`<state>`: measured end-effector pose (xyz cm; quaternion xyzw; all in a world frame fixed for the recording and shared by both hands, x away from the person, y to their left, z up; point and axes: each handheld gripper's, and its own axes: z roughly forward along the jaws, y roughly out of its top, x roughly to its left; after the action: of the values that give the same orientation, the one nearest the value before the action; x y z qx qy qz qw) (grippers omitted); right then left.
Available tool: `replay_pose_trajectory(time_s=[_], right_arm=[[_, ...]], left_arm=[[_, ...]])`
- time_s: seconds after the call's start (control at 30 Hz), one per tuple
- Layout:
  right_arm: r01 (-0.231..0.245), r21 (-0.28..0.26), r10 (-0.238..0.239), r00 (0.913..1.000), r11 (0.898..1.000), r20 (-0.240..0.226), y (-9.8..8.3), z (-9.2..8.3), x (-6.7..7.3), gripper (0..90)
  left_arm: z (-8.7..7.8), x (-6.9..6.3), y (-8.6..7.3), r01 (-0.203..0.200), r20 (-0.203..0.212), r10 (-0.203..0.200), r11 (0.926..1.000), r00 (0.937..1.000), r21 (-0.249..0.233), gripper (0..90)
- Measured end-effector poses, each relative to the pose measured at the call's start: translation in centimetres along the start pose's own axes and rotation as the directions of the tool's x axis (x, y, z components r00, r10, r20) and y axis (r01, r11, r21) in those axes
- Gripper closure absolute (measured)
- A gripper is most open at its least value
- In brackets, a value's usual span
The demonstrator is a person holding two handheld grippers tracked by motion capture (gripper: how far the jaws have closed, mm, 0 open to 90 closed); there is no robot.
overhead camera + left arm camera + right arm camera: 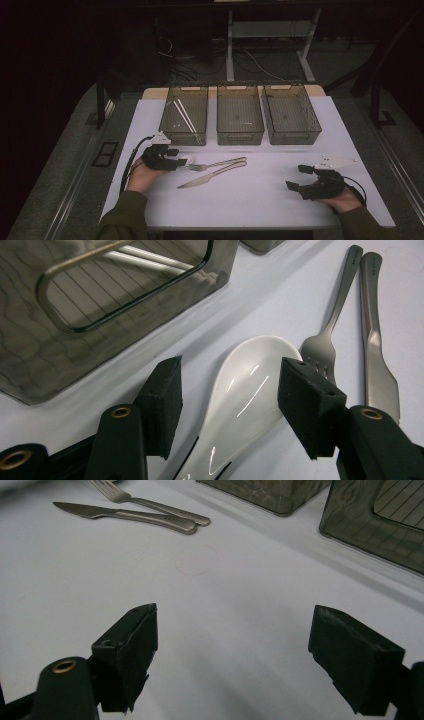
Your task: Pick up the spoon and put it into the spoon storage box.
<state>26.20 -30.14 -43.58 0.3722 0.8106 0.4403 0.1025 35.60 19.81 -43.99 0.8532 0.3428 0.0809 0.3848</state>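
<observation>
While the right tool (232,662) gapes empty, the left tool (230,400) straddles a white spoon (245,395), unclamped.

White ceramic spoon (245,390) lying bowl-up on table, beside steel fork (327,335) and knife (375,340) lying side by side.

1. A white-topped desk (260,195) is standing in the middle of a dim room, catching most of the light.
2. Grey floor (65,165) is spreading around it, fading into darkness at the far side.
3. A pale frame leg (230,47) is rising behind the desk.
4. Cables (185,62) are lying tangled on the floor there.
</observation>
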Motion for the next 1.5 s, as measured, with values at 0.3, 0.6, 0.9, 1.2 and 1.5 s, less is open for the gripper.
replay_pose_trajectory(time_s=[0.3, 0.6, 0.9, 1.2, 1.5], right_arm=[[-0.001, 0.002, 0.001, 1.0, 1.0, 0.001, 0.0, 0.0, 0.0, 19.6], [0.0, 0.002, 0.0, 1.0, 1.0, 0.002, 0.0, 0.0, 0.0, 19.6], [0.0, 0.002, 0.0, 1.0, 1.0, 0.003, 0.0, 0.0, 0.0, 19.7], [0.001, 0.003, -0.002, 1.0, 1.0, 0.005, 0.0, 0.0, 0.0, 19.7], [-0.002, 0.005, 0.002, 1.0, 1.0, 0.007, 0.0, 0.0, 0.0, 19.8]], left_arm=[[0.1, -0.2, -0.4, -0.035, -0.012, 0.036, 0.9982, 0.9993, 0.048, 43.8], [0.2, -1.0, -0.4, -0.091, 0.002, 0.091, 0.9938, 0.9959, 0.064, 50.0], [0.1, -1.5, -0.4, -0.151, 0.021, 0.15, 0.9861, 0.9885, 0.07, 61.3], [-0.2, -1.4, -0.3, -0.168, 0.014, 0.168, 0.983, 0.9857, 0.074, 71.3], [-0.6, -1.3, -0.3, -0.161, 0.02, 0.16, 0.9853, 0.987, 0.057, 79.5]])
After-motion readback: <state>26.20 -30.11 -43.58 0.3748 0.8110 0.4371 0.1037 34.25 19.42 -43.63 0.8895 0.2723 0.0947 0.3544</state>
